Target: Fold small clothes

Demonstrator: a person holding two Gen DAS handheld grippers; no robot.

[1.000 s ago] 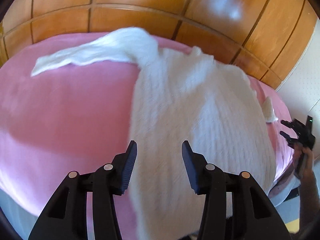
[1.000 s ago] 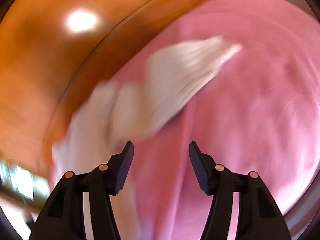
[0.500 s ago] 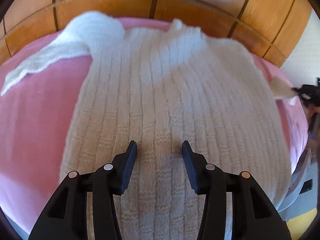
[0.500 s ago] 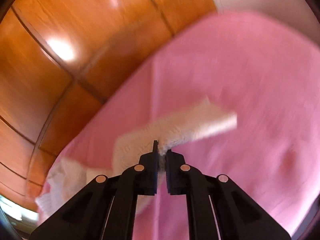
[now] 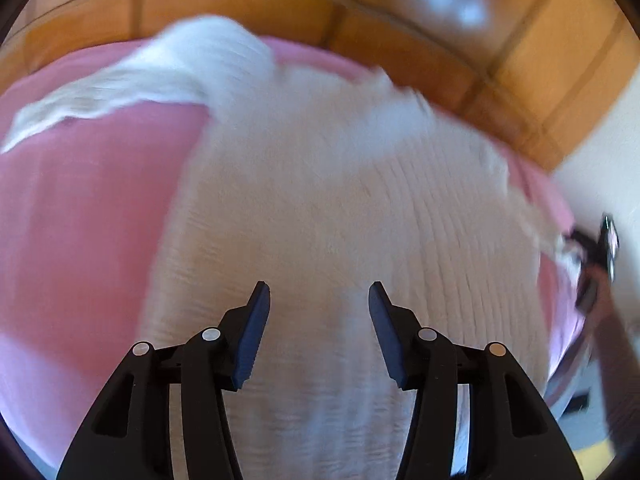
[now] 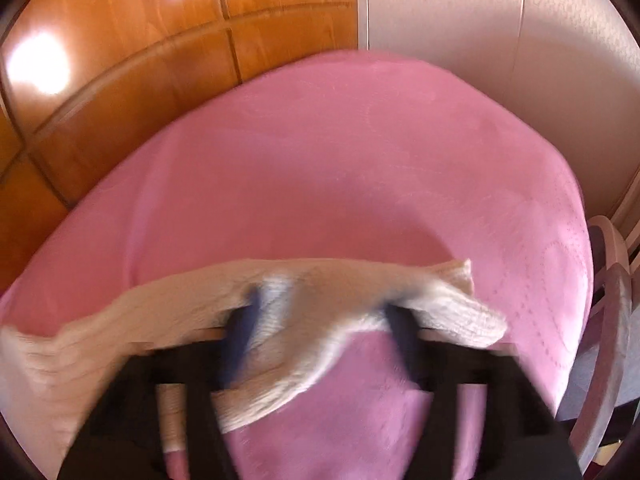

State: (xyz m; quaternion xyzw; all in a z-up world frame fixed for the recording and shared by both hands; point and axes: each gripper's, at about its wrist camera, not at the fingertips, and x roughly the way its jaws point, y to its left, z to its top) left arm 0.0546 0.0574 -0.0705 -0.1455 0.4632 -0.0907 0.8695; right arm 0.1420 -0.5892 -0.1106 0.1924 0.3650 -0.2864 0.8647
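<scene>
Left wrist view shows a white knit sweater (image 5: 320,200) spread across a pink bedcover (image 5: 80,220), its body running from near to far and one sleeve (image 5: 100,96) stretched out to the far left. Beyond the bed stands a wood-panelled wall (image 5: 400,32). The left gripper (image 5: 318,300) hangs over the near part of the sweater with its jaws apart, having just widened a little, and nothing between them. At the right edge the right gripper (image 5: 596,244) shows small and blurred beside the other sleeve's end. From the right wrist view, the right gripper (image 6: 320,312) has jaws that have just sprung wide, and the right sleeve (image 6: 440,300) drapes loosely across and between its blurred fingers, not pinched, lying over the pink cover.
</scene>
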